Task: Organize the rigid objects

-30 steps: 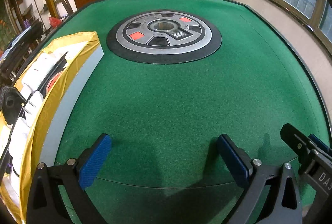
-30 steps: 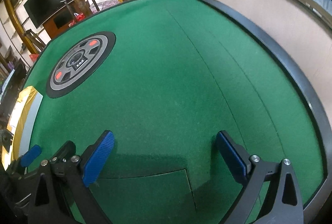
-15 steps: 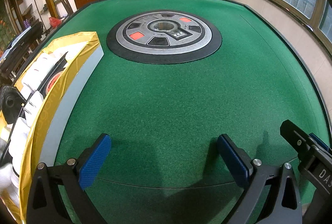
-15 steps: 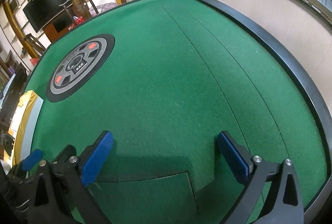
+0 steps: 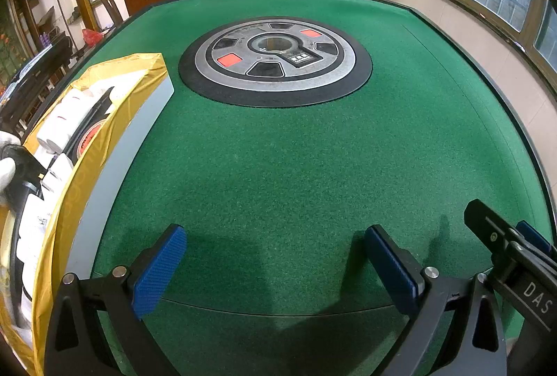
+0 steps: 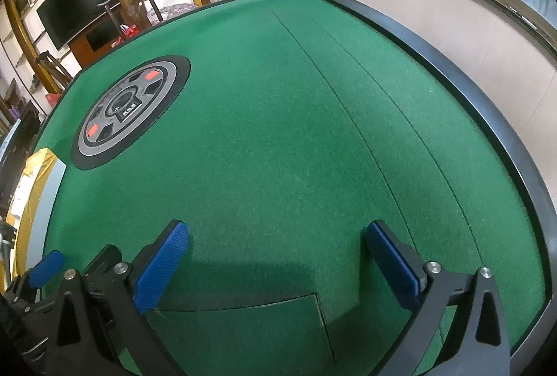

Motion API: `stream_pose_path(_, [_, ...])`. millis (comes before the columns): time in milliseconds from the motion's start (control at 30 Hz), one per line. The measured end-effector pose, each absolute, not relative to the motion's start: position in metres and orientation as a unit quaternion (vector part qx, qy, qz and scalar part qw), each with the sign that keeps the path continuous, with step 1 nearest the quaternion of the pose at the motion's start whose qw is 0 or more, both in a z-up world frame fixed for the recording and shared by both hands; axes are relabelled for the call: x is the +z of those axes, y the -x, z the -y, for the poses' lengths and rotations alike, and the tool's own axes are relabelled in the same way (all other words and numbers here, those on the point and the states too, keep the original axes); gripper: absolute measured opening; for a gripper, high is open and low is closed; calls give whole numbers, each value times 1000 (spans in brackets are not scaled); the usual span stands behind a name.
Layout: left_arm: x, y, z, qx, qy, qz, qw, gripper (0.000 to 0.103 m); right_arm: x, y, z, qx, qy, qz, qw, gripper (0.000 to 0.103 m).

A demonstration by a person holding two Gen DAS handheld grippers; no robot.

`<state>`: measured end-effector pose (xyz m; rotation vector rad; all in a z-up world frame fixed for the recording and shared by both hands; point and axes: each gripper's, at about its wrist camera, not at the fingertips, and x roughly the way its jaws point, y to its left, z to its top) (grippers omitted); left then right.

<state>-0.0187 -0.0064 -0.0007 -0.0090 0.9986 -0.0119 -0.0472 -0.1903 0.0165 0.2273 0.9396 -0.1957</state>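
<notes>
We've got both grippers low over the green felt mahjong table (image 5: 313,167), side by side. Left gripper (image 5: 275,257): jaws spread wide, nothing between the blue pads (image 5: 156,271). Right gripper (image 6: 275,257): same, wide apart and holding nothing; its tip also shows at the right edge of the left wrist view.

Task items sit in the gold-lined box (image 5: 115,118) at the table's left edge. Box long axis runs near-to-far along that edge, its far corner pointing toward the round centre console (image 5: 275,62). Inside we see white cylindrical pieces (image 5: 59,128) packed in rows following the box's length, plus a round red-and-black item (image 5: 91,141) between them; exact type we can't tell.

A white-gloved hand (image 5: 7,163) holds something black at the box's left side. Box is well left of both grippers, not touching either.
</notes>
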Motion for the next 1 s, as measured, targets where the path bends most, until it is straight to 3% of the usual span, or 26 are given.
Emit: stream_pose_path(1000, [-2,15,6,-6,4,-479,878,103,16,46,190,-100,-107,-448,882,102])
